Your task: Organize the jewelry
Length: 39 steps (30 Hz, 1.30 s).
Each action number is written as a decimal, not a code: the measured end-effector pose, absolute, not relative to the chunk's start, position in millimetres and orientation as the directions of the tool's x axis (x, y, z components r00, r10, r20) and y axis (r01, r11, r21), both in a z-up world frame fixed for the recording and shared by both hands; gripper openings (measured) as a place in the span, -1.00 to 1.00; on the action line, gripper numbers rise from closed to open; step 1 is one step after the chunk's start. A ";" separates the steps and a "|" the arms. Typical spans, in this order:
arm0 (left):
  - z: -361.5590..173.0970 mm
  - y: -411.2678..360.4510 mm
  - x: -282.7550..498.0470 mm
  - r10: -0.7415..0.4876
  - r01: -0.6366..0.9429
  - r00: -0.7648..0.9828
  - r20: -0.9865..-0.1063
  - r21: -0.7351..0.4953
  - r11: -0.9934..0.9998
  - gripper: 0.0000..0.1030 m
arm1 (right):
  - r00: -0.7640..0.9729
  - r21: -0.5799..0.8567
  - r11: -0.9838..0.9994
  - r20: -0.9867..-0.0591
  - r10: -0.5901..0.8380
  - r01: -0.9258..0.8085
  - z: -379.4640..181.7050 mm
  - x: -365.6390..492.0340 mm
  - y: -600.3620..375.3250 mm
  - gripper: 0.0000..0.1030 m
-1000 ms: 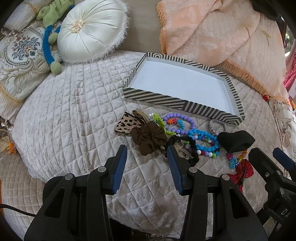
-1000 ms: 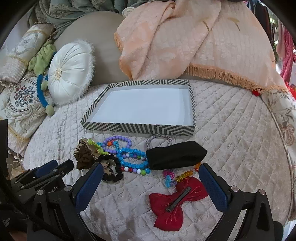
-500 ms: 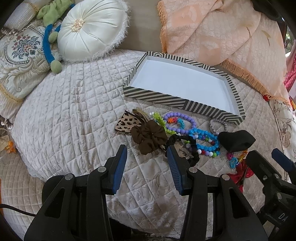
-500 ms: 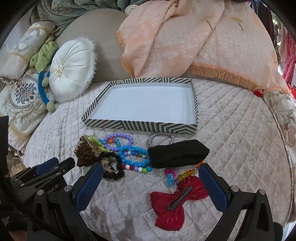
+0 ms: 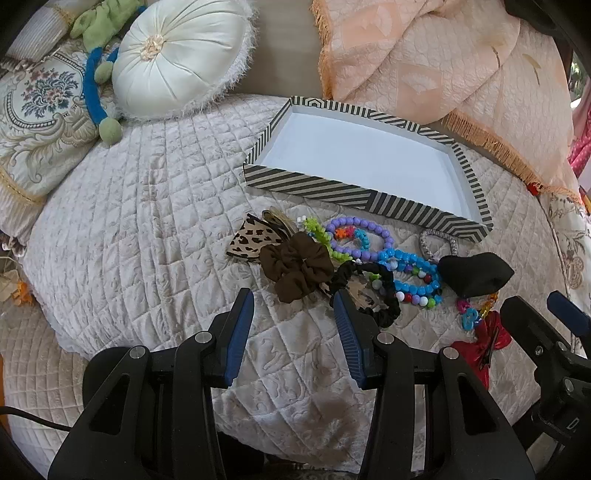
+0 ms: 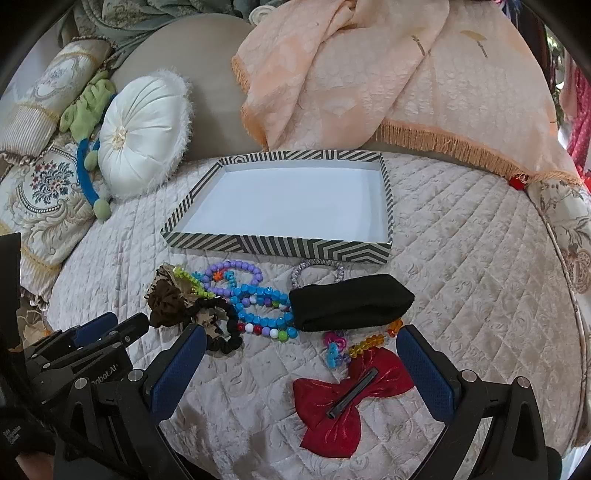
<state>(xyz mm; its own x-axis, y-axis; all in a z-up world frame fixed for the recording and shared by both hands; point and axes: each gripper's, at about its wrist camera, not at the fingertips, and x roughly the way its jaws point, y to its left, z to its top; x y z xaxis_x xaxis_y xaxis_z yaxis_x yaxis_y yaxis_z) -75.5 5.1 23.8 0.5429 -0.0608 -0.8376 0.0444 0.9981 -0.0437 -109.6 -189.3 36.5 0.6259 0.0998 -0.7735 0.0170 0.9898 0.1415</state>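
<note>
A striped tray [image 5: 347,192] [image 6: 280,247] with a white inside lies on the quilted bed, nothing in it. In front of it lies a heap: a leopard bow [image 5: 255,240], a brown scrunchie [image 5: 295,267] [image 6: 166,304], a black scrunchie [image 5: 384,299], purple beads [image 5: 360,236] [image 6: 232,267], blue beads [image 5: 413,273] [image 6: 258,306], a black pouch [image 5: 476,275] [image 6: 351,306] and a red bow clip [image 6: 347,400] [image 5: 480,347]. My left gripper [image 5: 293,325] is open, just short of the brown scrunchie. My right gripper [image 6: 301,363] is open wide, over the red bow.
A round white cushion [image 5: 177,55] [image 6: 142,129], a green plush toy [image 5: 99,29] and an embroidered pillow [image 5: 40,107] lie at the back left. A peach fringed blanket [image 6: 388,74] is heaped behind the tray. The bed edge [image 6: 576,317] curves down at the right.
Both grippers have drawn slightly closer to the heap; the objects sit a little lower and larger in view. The jaws stay open and nothing on the bed has moved.
</note>
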 end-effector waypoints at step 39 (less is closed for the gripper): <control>12.7 57.0 -11.5 -0.292 -0.056 0.375 -0.880 -0.336 0.940 0.08 | 0.580 0.266 0.964 -0.781 0.231 -0.026 13.7 -68.1 -255.4 0.56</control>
